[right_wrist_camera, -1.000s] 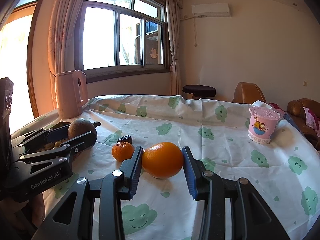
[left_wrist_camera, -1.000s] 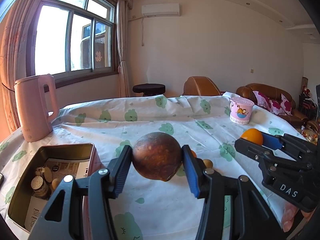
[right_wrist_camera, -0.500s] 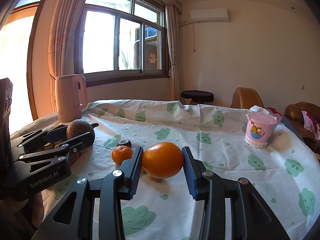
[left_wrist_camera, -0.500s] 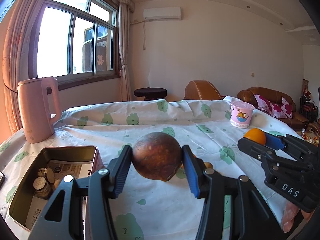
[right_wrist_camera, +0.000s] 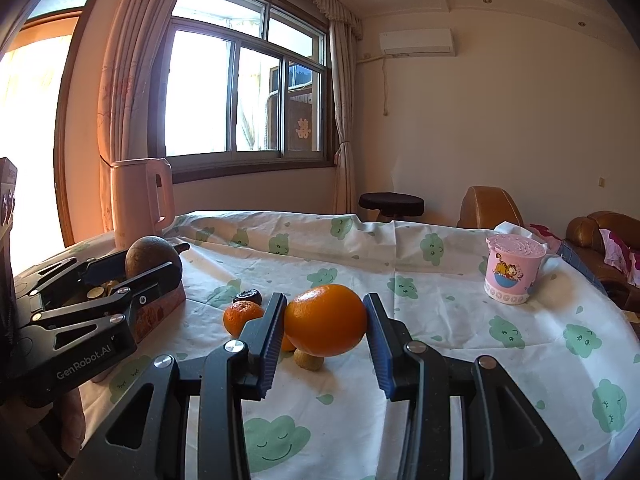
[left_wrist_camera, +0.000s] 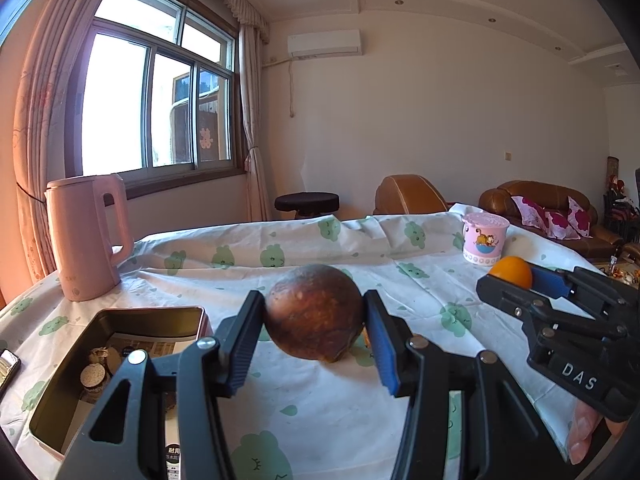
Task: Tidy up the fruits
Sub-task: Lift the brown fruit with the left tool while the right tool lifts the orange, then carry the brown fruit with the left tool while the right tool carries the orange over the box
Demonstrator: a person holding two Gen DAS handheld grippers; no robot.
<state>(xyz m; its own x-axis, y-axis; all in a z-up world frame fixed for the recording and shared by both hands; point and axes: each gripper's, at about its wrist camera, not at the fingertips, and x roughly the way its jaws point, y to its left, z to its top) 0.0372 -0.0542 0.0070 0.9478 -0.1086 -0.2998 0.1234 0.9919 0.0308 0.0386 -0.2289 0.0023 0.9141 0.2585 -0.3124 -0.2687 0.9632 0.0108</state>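
At frame centre, the left gripper (left_wrist_camera: 314, 338) jaws clench a brown fruit (left_wrist_camera: 314, 316); the right gripper (right_wrist_camera: 326, 338) jaws grasp an orange (right_wrist_camera: 326, 320). Both are held above the bench (right_wrist_camera: 460, 320). A tangerine (right_wrist_camera: 240, 317) and small fruits remain loose, so sorting looks unfinished.

Printed cloth tablecloth (right_wrist_camera: 460, 344), metal tin (left_wrist_camera: 52, 412)
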